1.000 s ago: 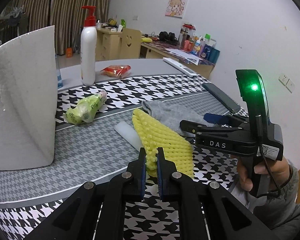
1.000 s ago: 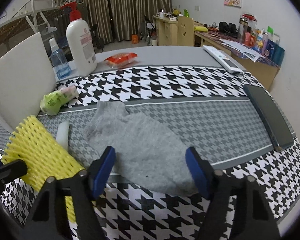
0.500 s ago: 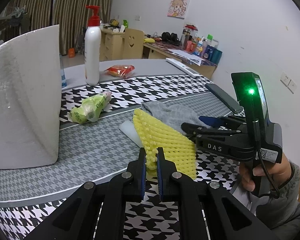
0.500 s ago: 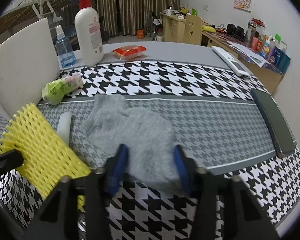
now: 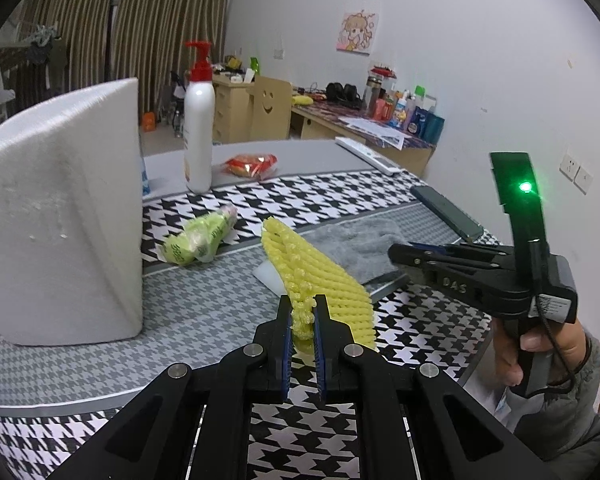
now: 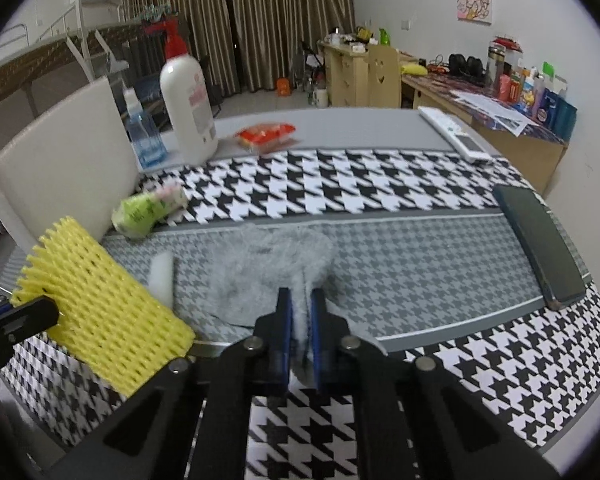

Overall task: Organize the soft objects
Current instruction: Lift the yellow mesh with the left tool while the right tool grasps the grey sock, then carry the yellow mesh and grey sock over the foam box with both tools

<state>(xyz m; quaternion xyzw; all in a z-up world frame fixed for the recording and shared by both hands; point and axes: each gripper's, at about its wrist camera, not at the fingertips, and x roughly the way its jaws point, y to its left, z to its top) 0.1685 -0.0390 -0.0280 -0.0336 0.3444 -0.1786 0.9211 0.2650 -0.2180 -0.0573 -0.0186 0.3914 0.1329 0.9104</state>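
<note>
Left hand-held gripper (image 5: 303, 312) pinches the yellow foam mesh sleeve (image 5: 320, 276); right hand-held gripper (image 6: 298, 312), its jaws just closed onto the fuzzy grey cloth (image 6: 268, 264), should lift slowly, checking the pinch holds.

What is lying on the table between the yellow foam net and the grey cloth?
A small white foam piece lies between the yellow foam net and the grey cloth, seen best in the right wrist view.

pump bottle (image 6: 188, 114) upright | phone (image 6: 540, 248) flat | remote (image 6: 454, 138) | red packet (image 6: 266, 136)
</note>
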